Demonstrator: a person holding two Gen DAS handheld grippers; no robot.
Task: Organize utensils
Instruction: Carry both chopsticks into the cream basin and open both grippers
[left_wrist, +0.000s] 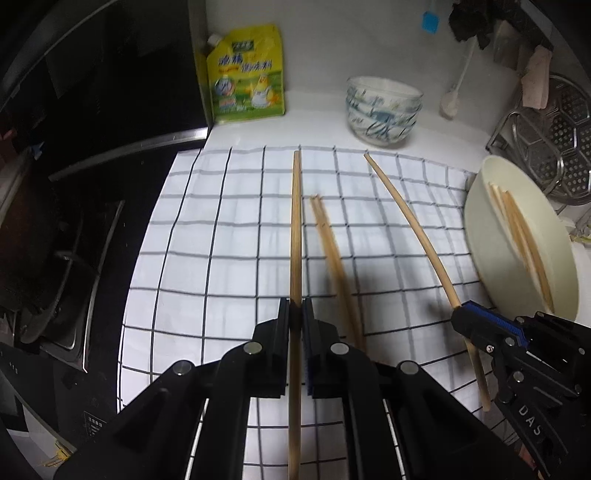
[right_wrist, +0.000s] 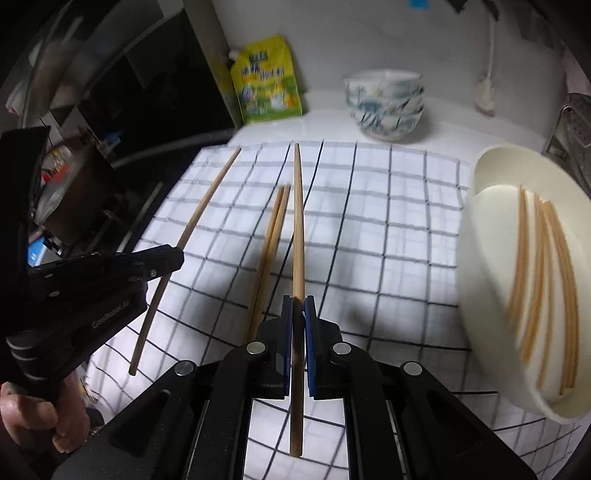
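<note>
A: How do the claws stand?

B: Both clenched. The left gripper (left_wrist: 295, 314) pinches 1 long round wooden chopstick (left_wrist: 296, 221); the right gripper (right_wrist: 298, 314) pinches another wooden chopstick (right_wrist: 298, 221).

A: The rest?

B: 2 loose bamboo chopsticks (left_wrist: 332, 251) lie on the white black-checked cloth (left_wrist: 229, 229); more rest inside the smooth cream oval holder (right_wrist: 484, 236).
</note>
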